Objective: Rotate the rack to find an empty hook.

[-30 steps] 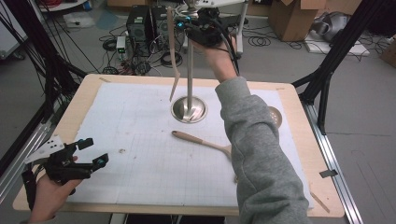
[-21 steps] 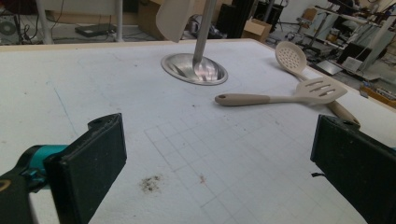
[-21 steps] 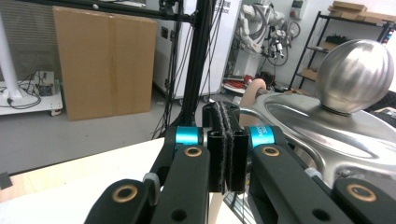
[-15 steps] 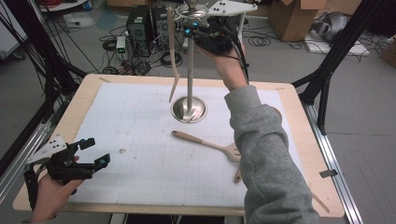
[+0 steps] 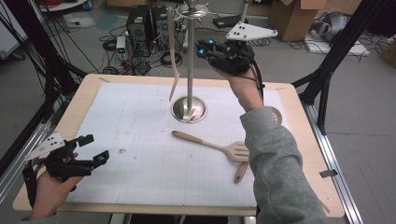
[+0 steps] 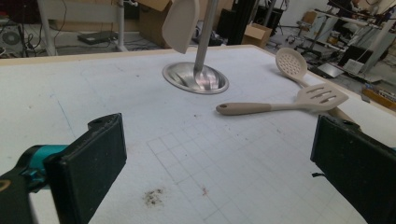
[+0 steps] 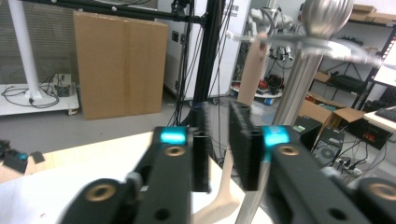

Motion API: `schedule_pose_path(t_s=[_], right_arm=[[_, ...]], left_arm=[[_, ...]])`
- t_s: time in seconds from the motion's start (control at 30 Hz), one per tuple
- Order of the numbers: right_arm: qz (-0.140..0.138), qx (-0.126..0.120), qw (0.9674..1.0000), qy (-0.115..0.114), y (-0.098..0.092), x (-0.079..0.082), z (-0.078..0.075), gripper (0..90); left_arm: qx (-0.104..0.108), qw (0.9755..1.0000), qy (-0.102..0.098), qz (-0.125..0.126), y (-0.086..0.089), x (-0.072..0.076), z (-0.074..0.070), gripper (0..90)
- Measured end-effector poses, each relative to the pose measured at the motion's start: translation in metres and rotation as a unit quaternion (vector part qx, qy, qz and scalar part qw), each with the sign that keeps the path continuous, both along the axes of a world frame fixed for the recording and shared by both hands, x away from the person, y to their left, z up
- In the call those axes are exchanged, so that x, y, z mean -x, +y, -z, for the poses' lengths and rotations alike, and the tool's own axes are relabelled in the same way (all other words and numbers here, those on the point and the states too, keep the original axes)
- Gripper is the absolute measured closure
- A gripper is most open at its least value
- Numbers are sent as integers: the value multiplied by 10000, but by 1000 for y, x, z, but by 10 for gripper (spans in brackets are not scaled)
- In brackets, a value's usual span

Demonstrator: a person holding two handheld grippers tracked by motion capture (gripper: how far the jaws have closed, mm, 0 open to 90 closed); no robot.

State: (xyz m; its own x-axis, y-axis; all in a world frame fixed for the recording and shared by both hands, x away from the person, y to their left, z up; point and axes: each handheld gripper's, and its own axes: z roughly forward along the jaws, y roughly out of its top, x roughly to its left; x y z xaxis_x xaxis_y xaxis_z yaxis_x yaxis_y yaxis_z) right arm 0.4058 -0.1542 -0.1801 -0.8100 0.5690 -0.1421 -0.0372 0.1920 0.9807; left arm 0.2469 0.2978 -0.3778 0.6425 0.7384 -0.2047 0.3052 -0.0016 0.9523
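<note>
Now the right gripper (image 5: pixel 201 50), narrowly parted after just opening, holds nothing beside the stand (image 5: pixel 189 70).

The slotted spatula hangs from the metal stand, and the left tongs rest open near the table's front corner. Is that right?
Not quite. The slotted spatula lies flat on the mat, as the high view shows. What hangs from the metal stand is a different, solid utensil. The left tongs do rest open near the front corner.

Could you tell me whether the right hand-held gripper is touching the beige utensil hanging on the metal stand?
Apart. The high view shows the right hand-held gripper clear of the hanging beige utensil.
</note>
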Motion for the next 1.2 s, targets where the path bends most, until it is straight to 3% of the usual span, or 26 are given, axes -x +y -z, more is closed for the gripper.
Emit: schedule_pose_path(t_s=[0.3,0.53,0.77,1.2], right_arm=[[-247,-235,9991,235,-16,13,23,384],[-605,-343,9966,443,-30,29,39,139],[-746,-357,9955,466,-49,42,57,137],[-596,-224,9960,621,-81,58,91,133]], left_arm=[[65,9999,-121,9,0,-2,-7,39],[70,9998,-197,11,0,-3,-12,39],[104,9995,-306,22,0,-3,-17,39],[58,9995,-287,68,-6,-9,-16,39]])
